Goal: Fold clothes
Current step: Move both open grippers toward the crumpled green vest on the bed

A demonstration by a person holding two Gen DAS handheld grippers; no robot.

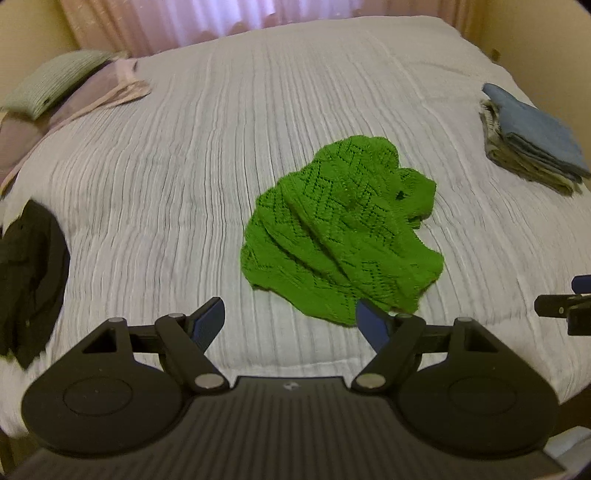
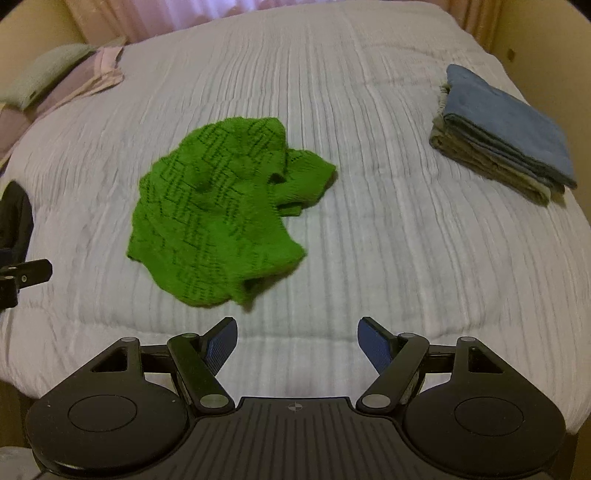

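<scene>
A bright green knitted garment point(image 1: 340, 229) lies crumpled in a heap in the middle of the bed; it also shows in the right wrist view point(image 2: 218, 214). My left gripper point(image 1: 291, 314) is open and empty, hovering just short of the garment's near edge. My right gripper point(image 2: 297, 334) is open and empty, a little before the garment's near right corner. Part of the right gripper point(image 1: 565, 306) shows at the right edge of the left wrist view, and part of the left gripper point(image 2: 22, 277) shows at the left edge of the right wrist view.
The bed has a white ribbed cover point(image 1: 184, 166). A stack of folded blue and grey clothes point(image 2: 502, 136) sits at the right. A dark garment point(image 1: 29, 280) lies at the left edge. Pillows point(image 1: 55, 85) lie at the far left, with pink curtains point(image 1: 207, 14) behind.
</scene>
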